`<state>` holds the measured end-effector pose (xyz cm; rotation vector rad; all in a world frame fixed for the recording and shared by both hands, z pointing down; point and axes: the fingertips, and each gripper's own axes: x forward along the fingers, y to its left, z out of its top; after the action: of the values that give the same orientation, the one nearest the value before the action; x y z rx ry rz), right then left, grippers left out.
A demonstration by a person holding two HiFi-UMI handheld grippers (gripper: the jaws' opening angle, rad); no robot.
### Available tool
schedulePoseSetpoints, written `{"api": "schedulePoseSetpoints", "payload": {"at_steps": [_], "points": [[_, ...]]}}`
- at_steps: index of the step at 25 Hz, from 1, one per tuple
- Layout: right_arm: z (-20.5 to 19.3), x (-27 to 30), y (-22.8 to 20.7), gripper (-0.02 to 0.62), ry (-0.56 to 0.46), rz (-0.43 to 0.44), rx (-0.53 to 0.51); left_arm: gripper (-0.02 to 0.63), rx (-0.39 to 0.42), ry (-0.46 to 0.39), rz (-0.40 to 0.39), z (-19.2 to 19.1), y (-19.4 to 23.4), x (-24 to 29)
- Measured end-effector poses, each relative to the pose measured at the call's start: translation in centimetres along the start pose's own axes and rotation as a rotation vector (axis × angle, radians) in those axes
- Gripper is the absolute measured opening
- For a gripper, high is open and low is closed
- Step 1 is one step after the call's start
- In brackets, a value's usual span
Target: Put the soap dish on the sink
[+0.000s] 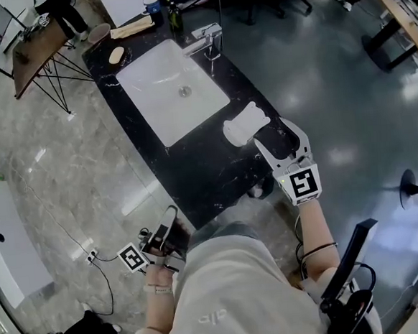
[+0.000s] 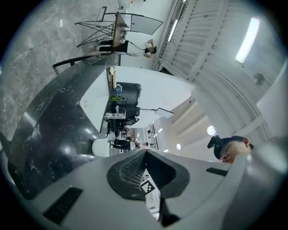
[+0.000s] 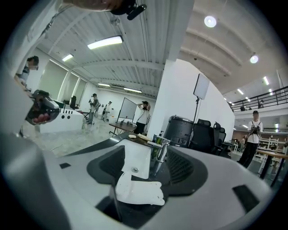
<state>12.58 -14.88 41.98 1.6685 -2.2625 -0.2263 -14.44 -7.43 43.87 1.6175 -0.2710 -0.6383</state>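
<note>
The white soap dish (image 1: 245,122) lies on the black counter (image 1: 194,164), just right of the white sink basin (image 1: 170,86). My right gripper (image 1: 272,132) is directly behind the dish, open, with its tips at the dish's near end. In the right gripper view the soap dish (image 3: 137,188) rests on the counter between the spread jaws of the right gripper (image 3: 144,175), and neither pad presses on it. My left gripper (image 1: 169,223) hangs low at the person's side, off the counter. The left gripper view shows the left gripper (image 2: 145,155) shut with nothing in it.
A chrome faucet (image 1: 210,40) stands at the basin's far right. Behind the basin are a soap bar (image 1: 117,55), a green bottle (image 1: 174,18), a cup (image 1: 151,4) and a bowl (image 1: 99,33). A folding table (image 1: 38,50) stands at the far left.
</note>
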Motion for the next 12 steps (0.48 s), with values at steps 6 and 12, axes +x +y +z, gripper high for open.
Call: {"api": "schedulePoseSetpoints", "payload": {"at_steps": [6,12], "points": [[3.0,-5.3,-2.4,0.307,-0.069,-0.093,0.028,0.008,0.012,0.094,-0.042,-1.7,-1.4,3.3],[3.6,-11.1,-4.8,0.304,-0.083,-0.189,0.015,0.008,-0.009,0.209,-0.076,-5.0,-1.1,7.3]]}}
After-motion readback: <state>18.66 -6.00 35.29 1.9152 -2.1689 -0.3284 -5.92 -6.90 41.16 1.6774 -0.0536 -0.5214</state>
